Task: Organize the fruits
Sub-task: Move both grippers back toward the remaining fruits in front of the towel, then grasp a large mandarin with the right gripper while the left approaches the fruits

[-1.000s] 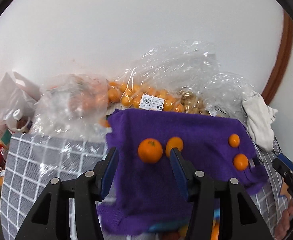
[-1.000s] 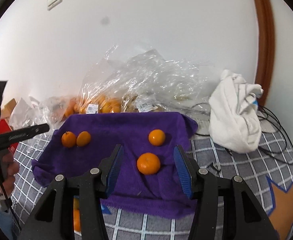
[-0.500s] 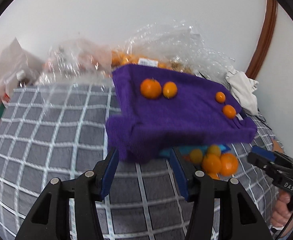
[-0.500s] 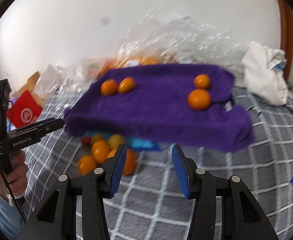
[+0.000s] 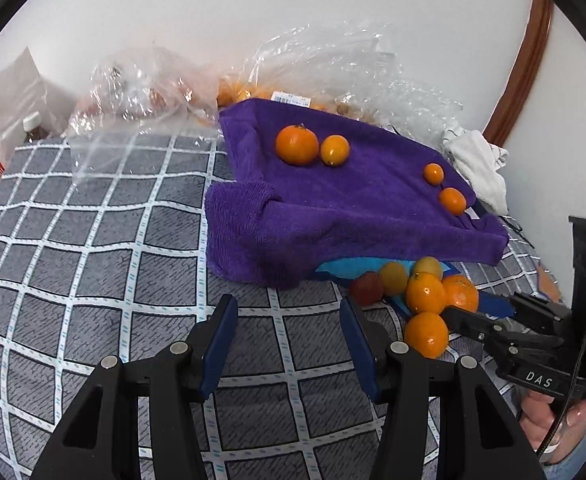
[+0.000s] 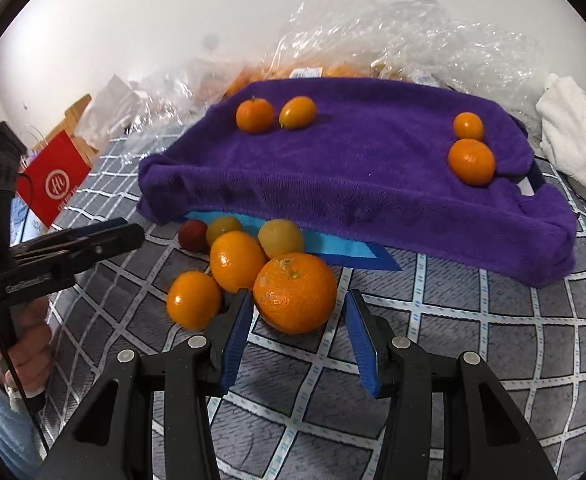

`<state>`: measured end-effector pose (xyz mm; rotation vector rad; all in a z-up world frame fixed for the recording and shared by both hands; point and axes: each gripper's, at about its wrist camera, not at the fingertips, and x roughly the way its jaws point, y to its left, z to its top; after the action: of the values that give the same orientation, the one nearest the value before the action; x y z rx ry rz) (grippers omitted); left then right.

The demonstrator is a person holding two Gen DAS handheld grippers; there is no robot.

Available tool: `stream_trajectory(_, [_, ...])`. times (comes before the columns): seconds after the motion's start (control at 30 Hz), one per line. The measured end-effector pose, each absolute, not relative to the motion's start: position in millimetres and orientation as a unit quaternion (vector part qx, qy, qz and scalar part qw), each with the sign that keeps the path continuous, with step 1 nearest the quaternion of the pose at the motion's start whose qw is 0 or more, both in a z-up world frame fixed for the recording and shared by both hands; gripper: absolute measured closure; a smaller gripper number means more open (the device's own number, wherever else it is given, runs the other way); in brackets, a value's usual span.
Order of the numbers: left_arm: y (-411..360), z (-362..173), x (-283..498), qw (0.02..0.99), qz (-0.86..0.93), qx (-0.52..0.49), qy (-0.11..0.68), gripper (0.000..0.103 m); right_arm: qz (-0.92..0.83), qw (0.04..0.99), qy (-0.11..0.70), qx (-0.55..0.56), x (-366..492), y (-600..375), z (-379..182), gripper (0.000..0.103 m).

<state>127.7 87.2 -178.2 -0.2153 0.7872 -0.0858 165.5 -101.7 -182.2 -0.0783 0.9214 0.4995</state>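
Observation:
A purple towel [image 5: 333, 200] [image 6: 373, 168] covers a raised block on the checked cloth. Two pairs of small oranges lie on it, one pair at the left [image 6: 255, 115] and one at the right [image 6: 471, 161]. A loose pile of fruit lies in front of the towel on a blue patch: a large orange [image 6: 295, 292], two more oranges [image 6: 237, 260], two yellowish fruits [image 6: 281, 238] and a dark red one [image 6: 193, 235]. My right gripper [image 6: 299, 334] is open, its fingertips on either side of the large orange's near edge. My left gripper [image 5: 289, 340] is open and empty over the cloth, left of the pile [image 5: 425, 292].
Clear plastic bags [image 5: 333, 60] with more oranges stand behind the towel against the white wall. A white rag [image 6: 573, 132] lies at the right. A red bag [image 6: 53, 180] and boxes stand at the left edge. The grey checked cloth [image 5: 93, 260] covers the surface.
Both grippers have pulled back and dropped low, from over the towel to the cloth in front of it. The fruit pile has come into view and the right gripper now straddles the large orange.

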Motion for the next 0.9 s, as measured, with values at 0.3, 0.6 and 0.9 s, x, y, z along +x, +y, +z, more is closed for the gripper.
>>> stream_trajectory(0.3, [78,-179,127,0.921,-0.049,-0.079,0.378,0.052,0.233,0.877,0.418,-0.034,158,-116,-175,0.061])
stream_trajectory(0.6, [64,-180,131,0.914,-0.092,-0.081,0.386,0.052,0.154,0.903,0.401,-0.031,153,-186,-167,0.061])
stream_trajectory(0.9, [32,-176,152,0.906,-0.074,-0.025,0.416,0.055,0.148,0.905,0.399,-0.015,150,-211,-173,0.061])
